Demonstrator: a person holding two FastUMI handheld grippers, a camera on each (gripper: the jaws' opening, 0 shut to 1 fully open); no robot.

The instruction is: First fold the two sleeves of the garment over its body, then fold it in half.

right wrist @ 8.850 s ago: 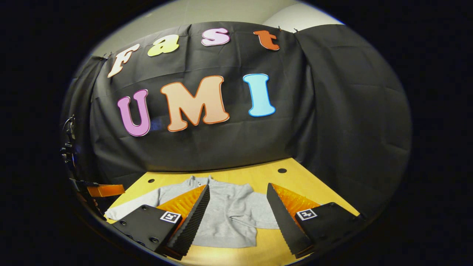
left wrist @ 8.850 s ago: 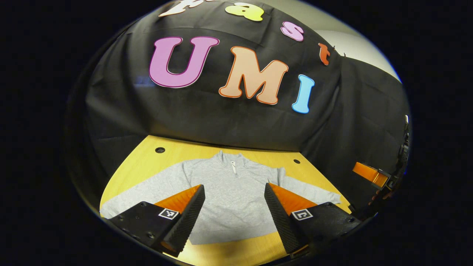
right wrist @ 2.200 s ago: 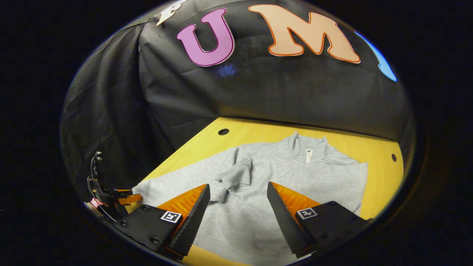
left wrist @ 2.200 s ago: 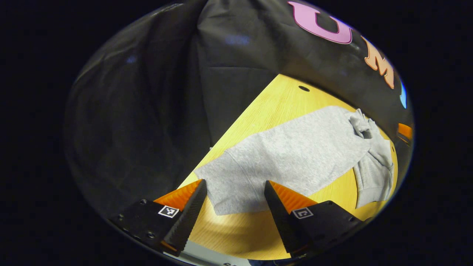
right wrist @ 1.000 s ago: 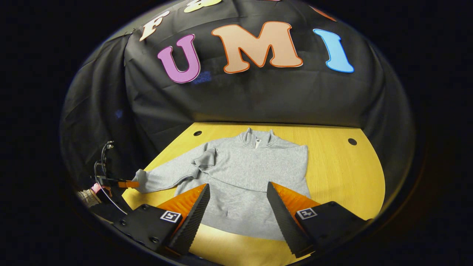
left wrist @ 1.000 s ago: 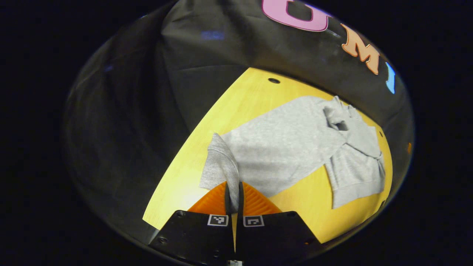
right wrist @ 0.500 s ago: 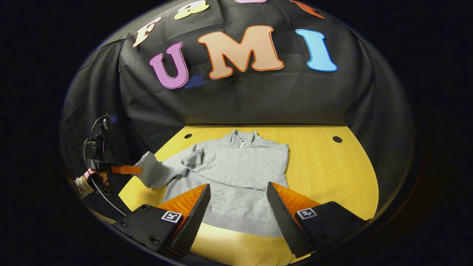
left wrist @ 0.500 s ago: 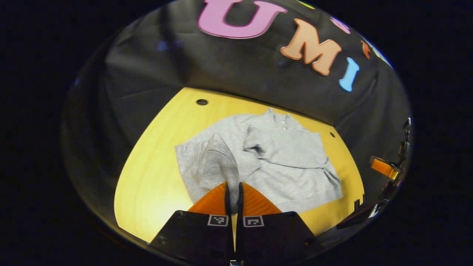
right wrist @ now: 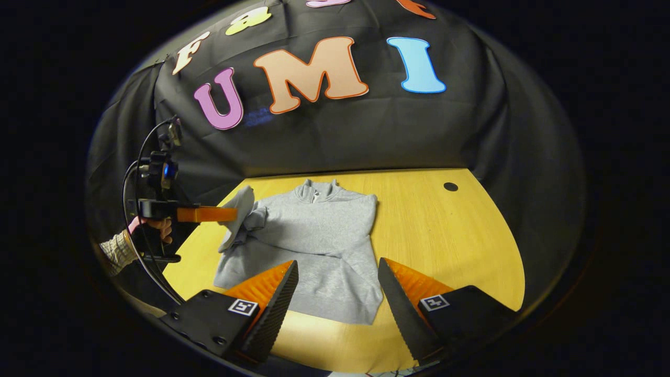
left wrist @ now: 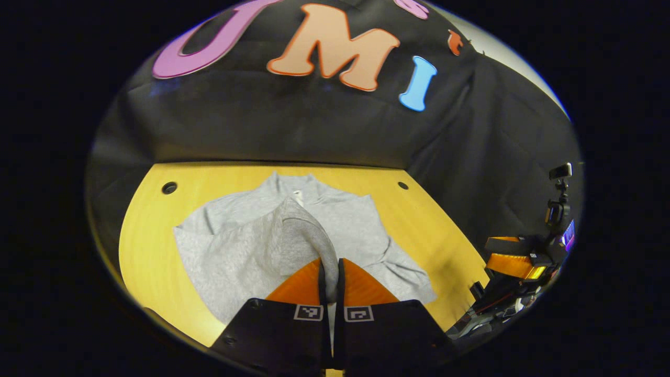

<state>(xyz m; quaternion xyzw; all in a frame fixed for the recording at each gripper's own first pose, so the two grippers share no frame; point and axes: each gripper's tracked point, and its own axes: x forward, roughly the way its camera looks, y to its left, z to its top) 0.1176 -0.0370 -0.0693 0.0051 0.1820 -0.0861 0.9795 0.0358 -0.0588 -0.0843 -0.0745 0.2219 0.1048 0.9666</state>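
Jaws: left gripper (left wrist: 328,272) is clamped on the cuff end of the sleeve (left wrist: 306,230), both orange fingers (left wrist: 301,285) pressed together on the grey fabric at bottom centre of the left gripper view; right gripper (right wrist: 335,293) has its fingers spread wide apart, nothing between them

Left to right in the right gripper view: a hand (right wrist: 152,230) in a plaid cuff at the left edge holds the left gripper (right wrist: 230,213) roughly level, pointing right, cable looping over it. Sleeve hangs from its tip, lifted off the table (right wrist: 460,251) over the garment's left shoulder area. Grey garment (right wrist: 319,246) lies flat at frame centre, collar toward the booth wall, hem toward the camera, between the right gripper's own fingers at the bottom. Its right side edge runs straight, with the other sleeve apparently folded in; bunched fabric sits near the lifted sleeve

Left gripper view: sleeve rises in a ridge from the jaws up toward the collar at centre, garment spread beneath on the yellow table. Right gripper (left wrist: 515,264) sits at the lower right edge, off the garment, well apart from the left

Containers: none in view
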